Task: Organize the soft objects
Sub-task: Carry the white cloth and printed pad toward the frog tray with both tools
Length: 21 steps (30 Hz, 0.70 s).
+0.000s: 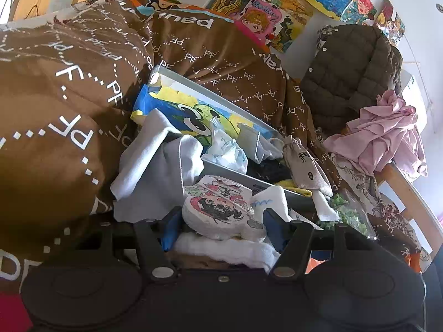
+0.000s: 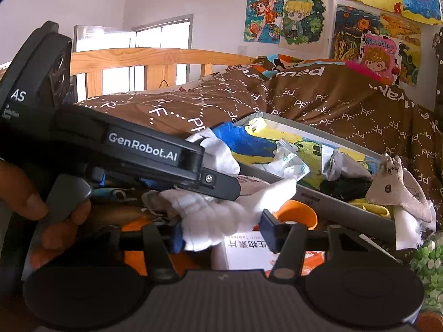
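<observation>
My left gripper is shut on a small white plush cushion printed with a red and black cartoon figure, held over white stuffing. My right gripper has its jaws around a white fluffy wad of the same soft bundle; the left gripper's black body crosses above it. Behind stands a grey box with a painted lid, holding a white cloth, a crumpled plastic bag and a beige pouch.
A brown PF-patterned duvet fills the bed at left and behind. A dark quilted jacket and pink cloth hang at right. An orange cup and a white tablet box lie below the right gripper. Green leaves sit at right.
</observation>
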Motion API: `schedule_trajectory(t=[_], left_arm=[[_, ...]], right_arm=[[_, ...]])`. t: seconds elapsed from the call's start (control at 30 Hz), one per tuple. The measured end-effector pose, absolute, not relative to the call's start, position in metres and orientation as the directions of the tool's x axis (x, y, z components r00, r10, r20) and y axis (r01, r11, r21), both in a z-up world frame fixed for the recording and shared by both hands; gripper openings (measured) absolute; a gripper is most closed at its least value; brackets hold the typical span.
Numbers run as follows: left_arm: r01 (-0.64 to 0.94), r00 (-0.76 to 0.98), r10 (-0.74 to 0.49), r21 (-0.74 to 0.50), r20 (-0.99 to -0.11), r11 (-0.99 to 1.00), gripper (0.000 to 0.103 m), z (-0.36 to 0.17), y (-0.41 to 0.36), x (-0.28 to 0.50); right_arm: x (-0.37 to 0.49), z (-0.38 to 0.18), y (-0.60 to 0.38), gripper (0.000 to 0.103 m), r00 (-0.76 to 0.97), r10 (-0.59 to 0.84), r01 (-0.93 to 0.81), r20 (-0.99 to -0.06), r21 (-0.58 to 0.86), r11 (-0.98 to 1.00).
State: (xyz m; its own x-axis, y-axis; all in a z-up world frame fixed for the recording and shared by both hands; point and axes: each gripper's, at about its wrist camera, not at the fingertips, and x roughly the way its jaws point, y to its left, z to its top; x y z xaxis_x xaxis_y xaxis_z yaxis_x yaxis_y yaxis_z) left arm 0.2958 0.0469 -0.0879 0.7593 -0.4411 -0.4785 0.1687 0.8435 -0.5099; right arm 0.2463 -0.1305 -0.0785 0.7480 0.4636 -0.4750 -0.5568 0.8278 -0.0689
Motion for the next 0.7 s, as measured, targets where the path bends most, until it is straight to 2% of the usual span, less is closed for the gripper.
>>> schedule_trajectory(t=[0.23, 0.47, 0.7], left_arm=[[0.177, 0.77, -0.435, -0.498, -0.466, 0.849, 0.064, -0.084, 0.045, 0.288], [0.155, 0.781, -0.455, -0.573, -0.428, 0.805, 0.064, -0.088, 0.053, 0.284], [0.083, 0.801, -0.412, -0.599, -0.436, 0.796, 0.064, -0.08, 0.059, 0.266]], right_arm=[[0.241, -0.076, -0.134, 0.034, 0.75, 0.456, -0.558, -0.479, -0.087, 0.825], [0.238, -0.068, -0.138, 0.024, 0.752, 0.458, -0.554, -0.474, -0.077, 0.829], [0.229, -0.052, -0.149, 0.013, 0.809, 0.415, -0.501, -0.417, -0.116, 0.858]])
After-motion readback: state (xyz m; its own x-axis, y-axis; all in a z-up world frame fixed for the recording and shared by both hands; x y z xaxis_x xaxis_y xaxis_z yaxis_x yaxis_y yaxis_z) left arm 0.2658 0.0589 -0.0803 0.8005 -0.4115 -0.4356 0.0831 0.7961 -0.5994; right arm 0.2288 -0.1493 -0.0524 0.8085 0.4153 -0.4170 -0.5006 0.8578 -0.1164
